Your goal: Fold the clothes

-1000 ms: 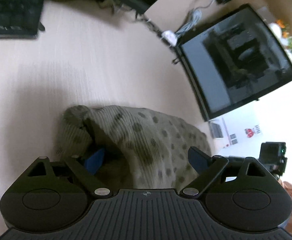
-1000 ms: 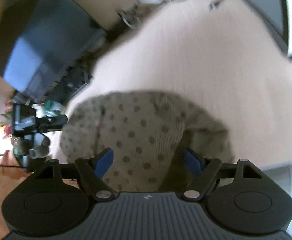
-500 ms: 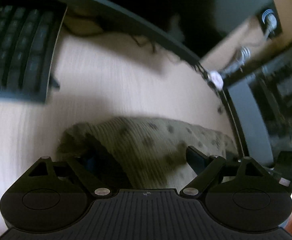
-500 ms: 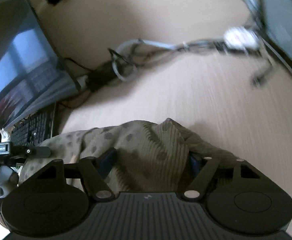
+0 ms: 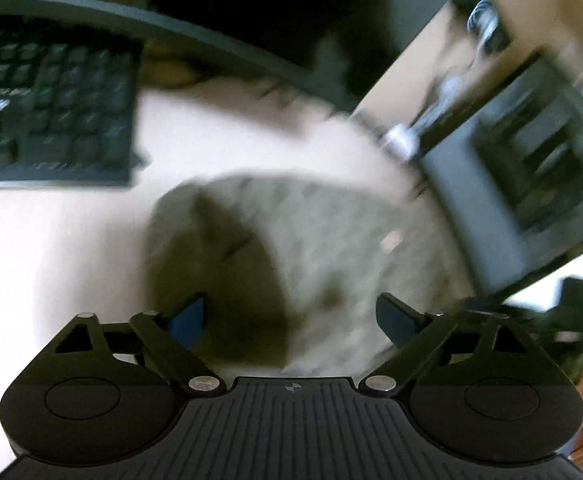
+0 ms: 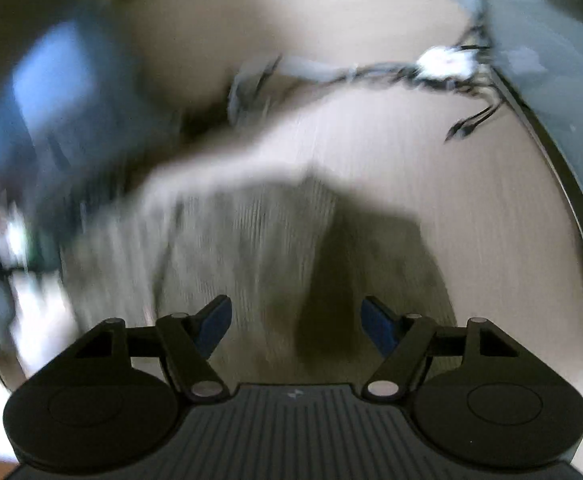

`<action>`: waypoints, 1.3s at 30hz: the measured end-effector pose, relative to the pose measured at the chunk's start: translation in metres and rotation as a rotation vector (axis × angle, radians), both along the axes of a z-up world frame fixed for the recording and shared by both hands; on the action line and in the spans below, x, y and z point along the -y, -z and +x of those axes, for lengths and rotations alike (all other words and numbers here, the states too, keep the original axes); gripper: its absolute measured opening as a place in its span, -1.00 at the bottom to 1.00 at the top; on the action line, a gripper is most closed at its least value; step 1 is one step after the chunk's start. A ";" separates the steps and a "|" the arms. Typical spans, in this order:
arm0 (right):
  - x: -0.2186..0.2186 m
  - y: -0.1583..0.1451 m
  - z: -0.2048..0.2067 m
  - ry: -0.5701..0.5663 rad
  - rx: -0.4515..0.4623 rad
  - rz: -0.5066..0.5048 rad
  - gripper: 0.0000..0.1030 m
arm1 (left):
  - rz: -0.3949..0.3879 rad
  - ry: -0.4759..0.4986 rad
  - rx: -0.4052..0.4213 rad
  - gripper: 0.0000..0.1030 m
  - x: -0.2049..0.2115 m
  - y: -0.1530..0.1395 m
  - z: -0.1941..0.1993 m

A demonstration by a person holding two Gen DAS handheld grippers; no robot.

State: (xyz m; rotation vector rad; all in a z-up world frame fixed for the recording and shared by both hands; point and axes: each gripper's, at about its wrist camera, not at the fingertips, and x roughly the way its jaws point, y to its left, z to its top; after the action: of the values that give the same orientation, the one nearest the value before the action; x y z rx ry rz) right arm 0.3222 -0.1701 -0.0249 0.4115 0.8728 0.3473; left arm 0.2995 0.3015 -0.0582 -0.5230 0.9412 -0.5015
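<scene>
An olive knit garment with dark dots (image 5: 331, 248) lies bunched on the pale wooden table (image 5: 51, 260); both views are blurred by motion. My left gripper (image 5: 291, 316) hovers over its near edge. Its jaws are opening, with cloth below and between the blue pads and neither pad pressing on it. In the right wrist view the same garment (image 6: 251, 248) shows a raised fold with a dark shadow beside it. My right gripper (image 6: 295, 316) stands open over that fold, its fingers apart on either side. The right gripper's body (image 5: 571, 312) shows at the far right of the left wrist view.
A black keyboard (image 5: 51, 108) lies at the back left, under a dark monitor base (image 5: 211, 44). A dark screen (image 5: 531, 184) leans at the right. Tangled cables with a white plug (image 6: 443, 64) run along the back of the table (image 6: 491, 220).
Both grippers have swung forward over the table with the garment still under them. The keyboard and cables have come closer. The garment now looks more bunched, with a raised fold.
</scene>
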 end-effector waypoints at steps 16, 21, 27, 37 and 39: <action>-0.043 0.019 0.121 -0.034 -0.075 0.157 0.28 | 0.394 -0.006 -0.033 0.79 0.071 0.018 0.037; -0.011 -0.043 0.108 0.204 0.271 -0.023 0.34 | 0.400 -0.008 -0.023 0.81 0.063 0.020 0.033; -0.016 -0.022 0.088 0.033 0.172 -0.109 0.34 | 0.093 -0.065 -0.049 0.81 0.031 0.022 0.023; -0.064 0.028 0.072 -0.154 0.070 -0.168 -0.52 | 0.100 -0.149 -0.061 0.12 0.043 0.027 0.035; -0.060 0.009 0.064 -0.157 0.116 -0.184 -0.80 | 0.149 -0.131 -0.044 -0.22 0.052 0.021 0.031</action>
State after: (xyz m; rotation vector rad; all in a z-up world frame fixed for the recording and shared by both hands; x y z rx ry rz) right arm 0.3859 -0.1098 -0.0344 0.1509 0.8177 0.4272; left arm 0.3309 0.2498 -0.0792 -0.4588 0.9708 -0.3006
